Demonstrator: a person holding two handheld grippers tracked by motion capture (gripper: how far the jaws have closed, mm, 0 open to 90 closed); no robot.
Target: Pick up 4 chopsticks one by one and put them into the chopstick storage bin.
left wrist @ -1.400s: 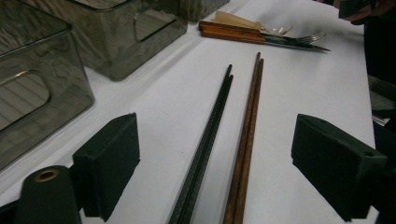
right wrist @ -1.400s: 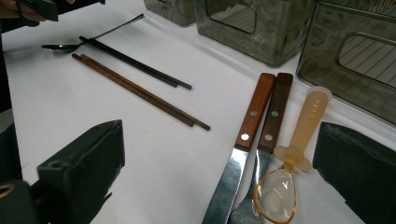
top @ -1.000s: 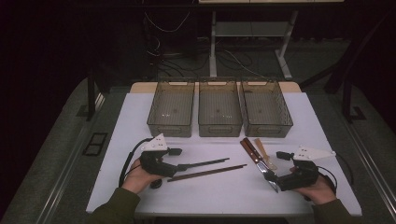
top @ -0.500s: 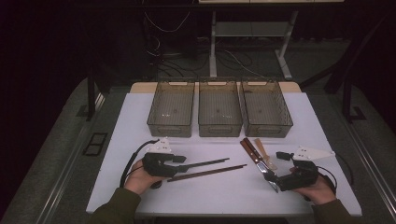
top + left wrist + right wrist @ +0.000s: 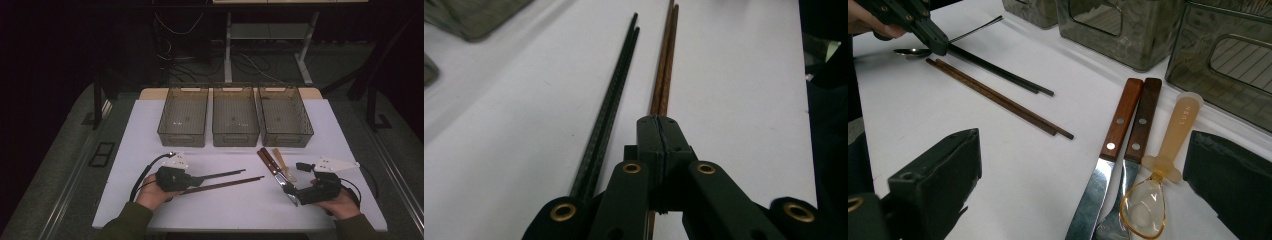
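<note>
Left gripper (image 5: 659,125) just squeezed tight, jaws pressed together over the near end of the brown chopsticks (image 5: 665,65), with the black chopsticks (image 5: 611,95) lying just beside them on the white table (image 5: 150,130). Right gripper (image 5: 1083,200) spread wide over two knives (image 5: 1120,125) and a spoon (image 5: 1168,150) at the right.

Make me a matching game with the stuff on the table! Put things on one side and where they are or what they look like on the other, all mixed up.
Things:
1. boxes
2. knives
3. spoon
4. brown chopsticks

Place or look:
a. see-through and yellowish
b. lying right beside the black chopsticks
c. three in a row at the far side of the table
d. wooden handles with little metal dots

Pairs: 1-c, 2-d, 3-a, 4-b
</note>
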